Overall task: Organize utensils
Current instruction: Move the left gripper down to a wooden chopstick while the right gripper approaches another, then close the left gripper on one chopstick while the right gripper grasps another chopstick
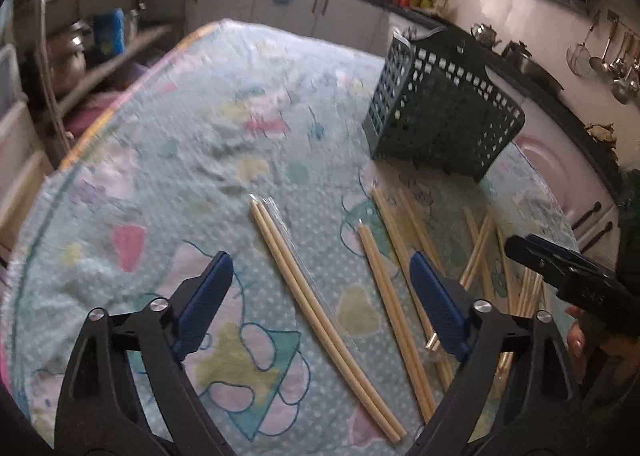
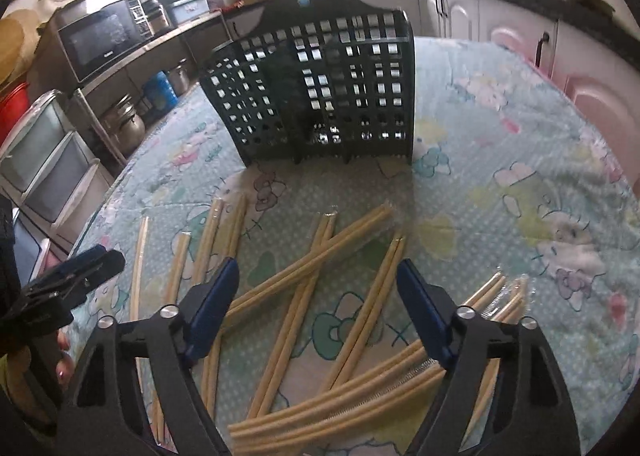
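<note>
Several pairs of pale wooden chopsticks in clear wrappers lie scattered on the patterned cloth. In the left wrist view one pair (image 1: 320, 304) lies between my fingers, others (image 1: 394, 296) to its right. My left gripper (image 1: 322, 272) is open and empty above them. A dark green perforated utensil basket (image 1: 444, 112) stands upright beyond. In the right wrist view my right gripper (image 2: 316, 280) is open and empty over crossed pairs (image 2: 308, 268), with the basket (image 2: 320, 92) behind. The right gripper (image 1: 568, 272) shows at the left view's right edge.
The table is covered by a light blue cartoon-print cloth (image 1: 168, 176). Its rounded edge drops off at left (image 1: 100, 128). Kitchen counters, shelves with pots (image 2: 128, 124) and a microwave (image 2: 100, 40) surround it. The other gripper (image 2: 64, 280) is at the left edge of the right view.
</note>
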The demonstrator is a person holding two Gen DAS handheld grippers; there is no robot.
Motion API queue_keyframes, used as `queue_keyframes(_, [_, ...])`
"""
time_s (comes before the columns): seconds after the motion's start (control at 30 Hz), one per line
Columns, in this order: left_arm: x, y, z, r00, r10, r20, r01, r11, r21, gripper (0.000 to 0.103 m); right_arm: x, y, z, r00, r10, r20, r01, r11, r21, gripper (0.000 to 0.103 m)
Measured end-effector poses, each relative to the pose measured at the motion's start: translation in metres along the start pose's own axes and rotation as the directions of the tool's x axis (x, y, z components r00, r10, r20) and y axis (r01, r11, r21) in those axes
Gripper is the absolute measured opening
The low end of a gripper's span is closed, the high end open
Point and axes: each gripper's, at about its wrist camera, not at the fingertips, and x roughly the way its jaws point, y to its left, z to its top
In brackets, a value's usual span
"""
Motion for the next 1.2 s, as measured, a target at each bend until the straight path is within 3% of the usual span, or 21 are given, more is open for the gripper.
queue_keyframes(0.13, [0.014, 0.007, 0.003, 0.999, -0.017, -0.041, 0.016, 0.999, -0.036, 0.059, 0.010, -0.005, 0.005, 0.999, 0.013, -0.046, -0.011, 0.999, 0.037, 0.063])
queue_keyframes(0.33, [0.030, 0.014, 0.010, 0.996, -0.031, -0.080, 0.027, 0.998, -0.058, 0.050, 0.022, -0.007, 0.014, 0.997, 0.011, -0.083, -0.006, 0.998, 0.062, 0.055])
queue_keyframes(0.73, [0.044, 0.020, 0.021, 0.996, -0.005, -0.089, 0.000, 0.998, -0.066, 0.048, 0.048, -0.029, 0.037, 0.992, 0.042, -0.121, -0.017, 0.980, 0.199, 0.048])
queue_keyframes(0.93, [0.048, 0.024, 0.025, 0.996, 0.014, -0.083, -0.020, 0.997, -0.073, 0.036, 0.060, -0.042, 0.050, 0.992, 0.054, -0.117, -0.024, 0.969, 0.244, 0.032])
queue_keyframes(1.07, [0.049, 0.029, 0.030, 0.996, 0.026, -0.089, -0.034, 0.996, -0.088, 0.025, 0.067, -0.054, 0.056, 0.989, 0.078, -0.127, -0.040, 0.958, 0.283, 0.016])
queue_keyframes(1.2, [0.049, 0.031, 0.034, 0.995, 0.034, -0.099, -0.043, 0.995, -0.087, 0.016, 0.068, -0.063, 0.061, 0.986, 0.116, -0.124, -0.074, 0.950, 0.303, 0.013])
